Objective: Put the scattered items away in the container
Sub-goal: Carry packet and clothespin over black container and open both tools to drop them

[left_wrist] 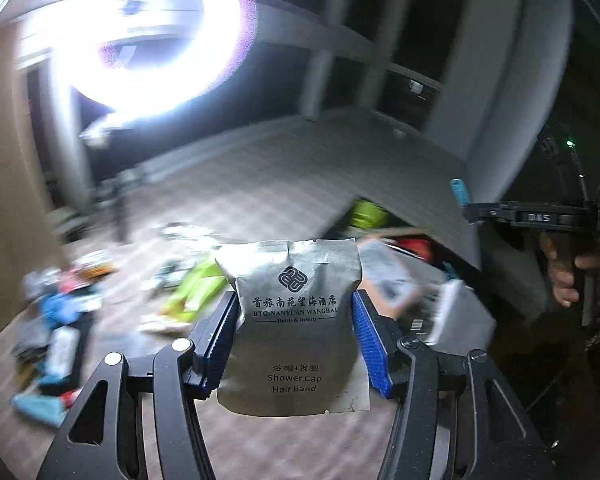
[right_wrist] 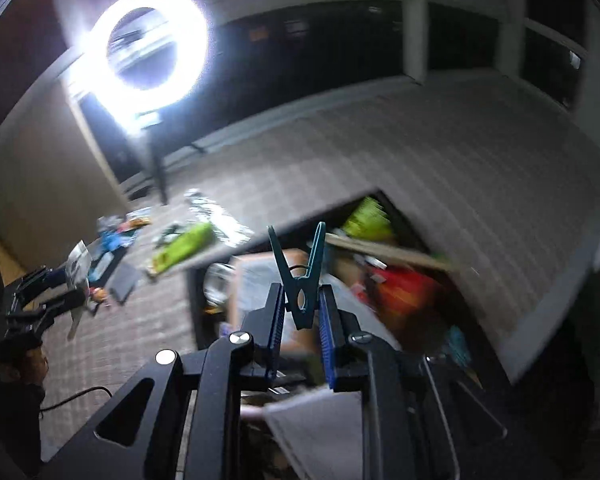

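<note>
The left gripper (left_wrist: 296, 320) has its blue-padded fingers (left_wrist: 370, 344) about half spread and pressed on the two sides of a silver shower cap sachet (left_wrist: 296, 332), which stands upright between them. The right gripper (right_wrist: 300, 316) has its fingers (right_wrist: 327, 344) nearly together, pinching a teal clothespin (right_wrist: 302, 284) by its body, the two legs pointing up toward 12 o'clock. Behind the clothespin, from 12 to 3 o'clock in the right wrist view, lies the open container (right_wrist: 204, 280), already crowded with blurred things, one red and one lime green. More scattered items (left_wrist: 60, 320) lie on the carpeted floor (left_wrist: 260, 184) at 9 o'clock of the sachet. A ring light (right_wrist: 150, 38) glares at 11 o'clock.
</note>
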The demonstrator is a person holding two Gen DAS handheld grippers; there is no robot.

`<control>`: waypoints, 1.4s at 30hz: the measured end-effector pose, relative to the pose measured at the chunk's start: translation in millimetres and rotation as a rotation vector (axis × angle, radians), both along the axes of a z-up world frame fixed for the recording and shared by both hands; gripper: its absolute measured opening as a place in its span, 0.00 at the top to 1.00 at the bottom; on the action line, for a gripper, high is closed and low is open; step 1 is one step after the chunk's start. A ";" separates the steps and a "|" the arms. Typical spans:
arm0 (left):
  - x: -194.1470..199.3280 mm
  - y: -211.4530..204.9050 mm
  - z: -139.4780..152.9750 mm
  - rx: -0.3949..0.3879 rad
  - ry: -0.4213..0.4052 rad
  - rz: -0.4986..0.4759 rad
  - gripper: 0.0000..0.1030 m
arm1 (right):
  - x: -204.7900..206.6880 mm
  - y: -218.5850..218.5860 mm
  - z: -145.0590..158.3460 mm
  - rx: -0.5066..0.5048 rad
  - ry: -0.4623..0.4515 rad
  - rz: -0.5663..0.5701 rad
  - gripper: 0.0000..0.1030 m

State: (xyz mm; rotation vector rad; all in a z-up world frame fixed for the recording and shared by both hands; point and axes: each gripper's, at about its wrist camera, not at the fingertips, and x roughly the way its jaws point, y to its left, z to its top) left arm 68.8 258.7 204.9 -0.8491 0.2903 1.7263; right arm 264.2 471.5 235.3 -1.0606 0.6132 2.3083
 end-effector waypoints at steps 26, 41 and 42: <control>96.6 141.3 -4.1 -0.065 0.077 -0.285 0.35 | 45.7 52.6 -46.4 -0.015 -0.030 -0.220 0.59; 83.1 134.5 -6.9 -0.074 0.057 -0.275 0.25 | 12.9 44.5 -34.0 -0.001 -0.020 -0.122 0.59; 77.8 130.0 -7.1 -0.074 0.059 -0.261 0.25 | 7.7 42.8 -33.6 0.000 -0.021 -0.108 0.59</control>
